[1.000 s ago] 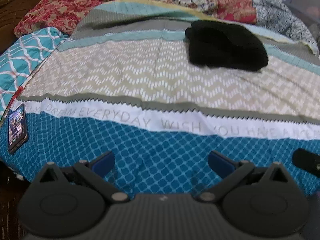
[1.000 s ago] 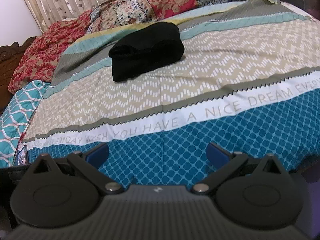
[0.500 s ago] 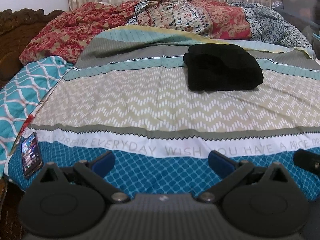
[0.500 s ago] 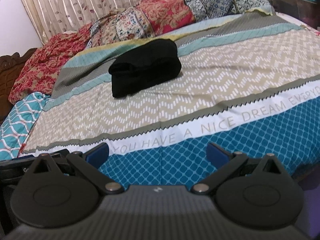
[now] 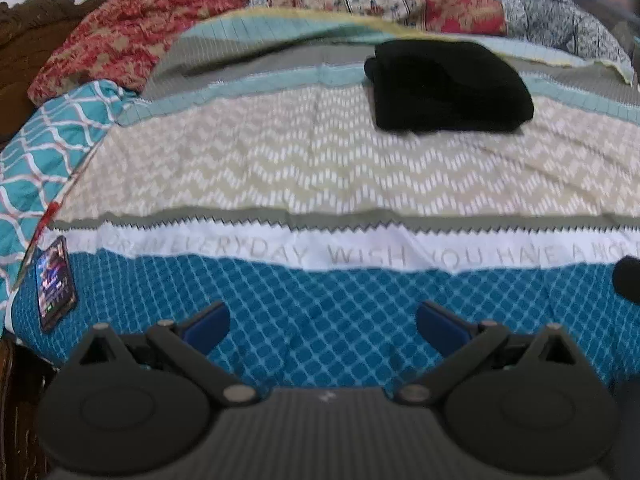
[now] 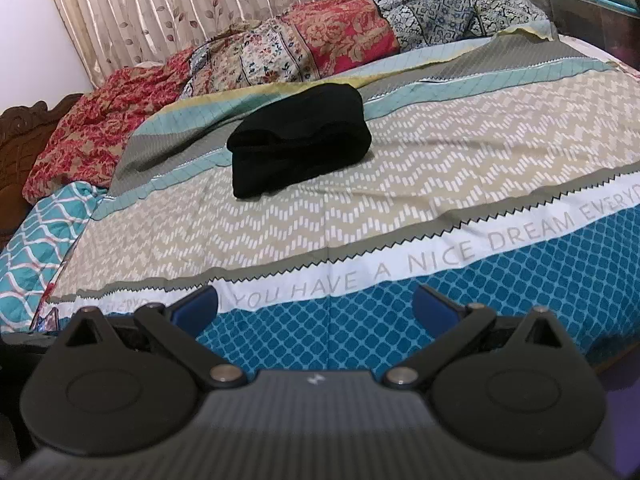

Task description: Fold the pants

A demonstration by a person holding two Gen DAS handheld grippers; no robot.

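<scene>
The black pants (image 5: 448,88) lie folded into a compact bundle on the beige zigzag band of the bedspread, far from both grippers; they also show in the right wrist view (image 6: 300,140). My left gripper (image 5: 322,326) is open and empty above the blue diamond band near the bed's front edge. My right gripper (image 6: 316,306) is open and empty, also over the blue band, near the white lettered stripe.
A phone (image 5: 55,284) lies on the bed's front left corner. Rumpled red and patterned quilts (image 6: 320,40) are piled at the far side by the curtain. A carved wooden headboard (image 6: 24,128) stands at the left. A dark shape (image 5: 628,280) shows at the right edge.
The left view has tilted down and drawn a little closer to the bed. The right gripper has pulled back slightly. The pants have not moved and both grippers stay open.
</scene>
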